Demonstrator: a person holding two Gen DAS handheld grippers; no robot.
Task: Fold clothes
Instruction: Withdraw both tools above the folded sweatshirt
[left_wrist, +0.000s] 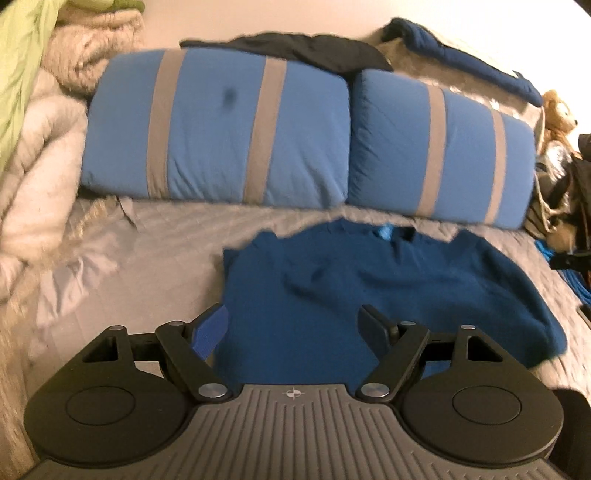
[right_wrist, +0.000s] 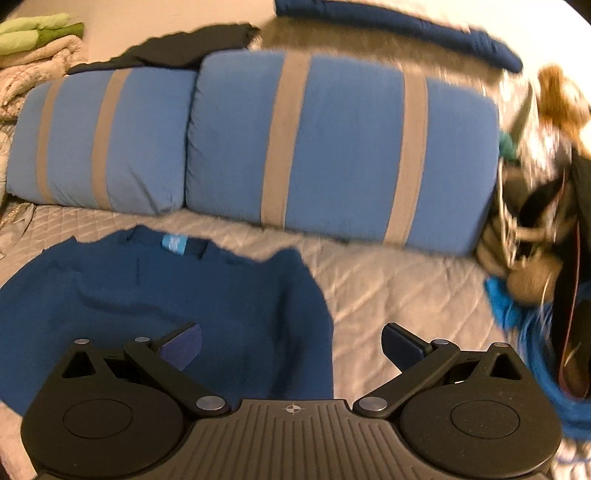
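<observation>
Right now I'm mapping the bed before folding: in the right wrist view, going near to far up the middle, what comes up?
Right gripper, open → dark blue shirt → grey quilted bedspread → blue pillow with tan stripes → dark blue garment at the far edge.

Dim, warm indoor light with soft shadows. Motion blur smears the pillows and everything beyond them; fisheye bending curves the edges.

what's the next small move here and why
Probably lower both open grippers onto the dark blue shirt and pinch its side edges. It lies spread on the grey bedspread, collar toward the pillows; left gripper and right gripper hold nothing.
</observation>
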